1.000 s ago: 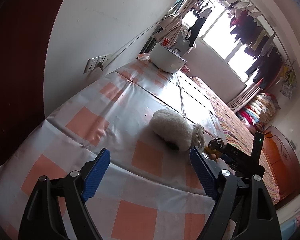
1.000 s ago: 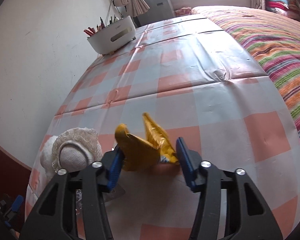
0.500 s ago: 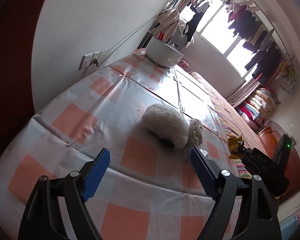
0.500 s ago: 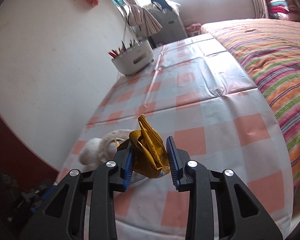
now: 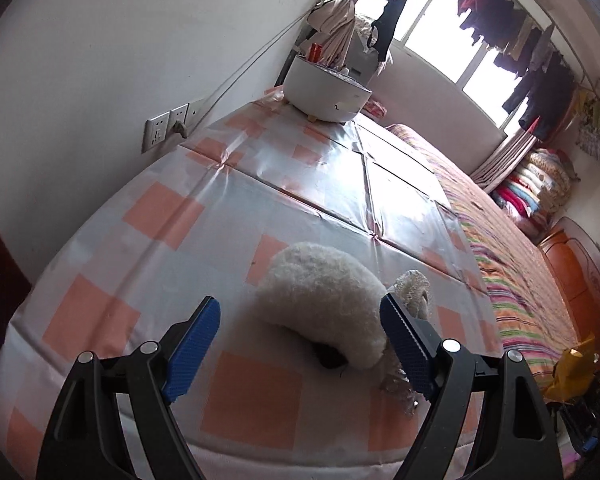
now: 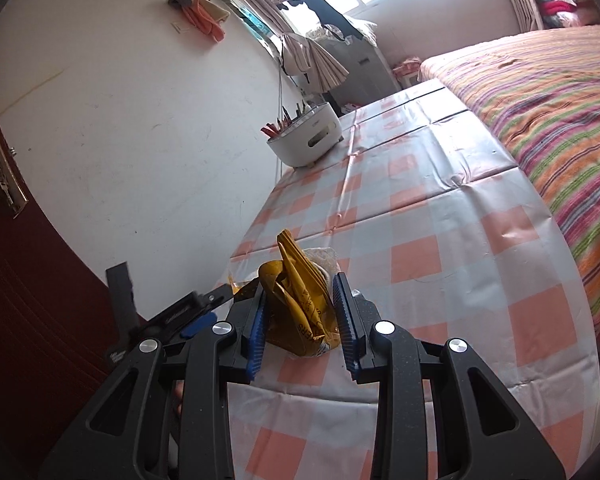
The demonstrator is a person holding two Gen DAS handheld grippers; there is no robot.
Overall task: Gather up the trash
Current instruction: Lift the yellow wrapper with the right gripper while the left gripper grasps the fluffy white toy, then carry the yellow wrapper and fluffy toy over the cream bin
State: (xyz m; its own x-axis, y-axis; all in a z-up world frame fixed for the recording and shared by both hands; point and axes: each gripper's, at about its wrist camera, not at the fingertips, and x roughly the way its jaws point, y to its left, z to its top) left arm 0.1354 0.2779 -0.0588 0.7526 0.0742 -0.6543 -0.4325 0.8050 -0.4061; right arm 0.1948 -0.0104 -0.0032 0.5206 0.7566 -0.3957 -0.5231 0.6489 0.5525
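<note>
Gripping crumpled yellow wrapper, right tongs, left tongs gaping, fluffy white hat partly hidden

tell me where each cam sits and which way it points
Left wrist: on the left gripper, low over the checked table, facing the fluffy white item and window; its open jaws show.
Right wrist: on the right gripper, raised above the table's near edge, facing the wall and bed; its jaws are shut on the yellow wrapper.
Shared: table, white bowl, wrapper.
</note>
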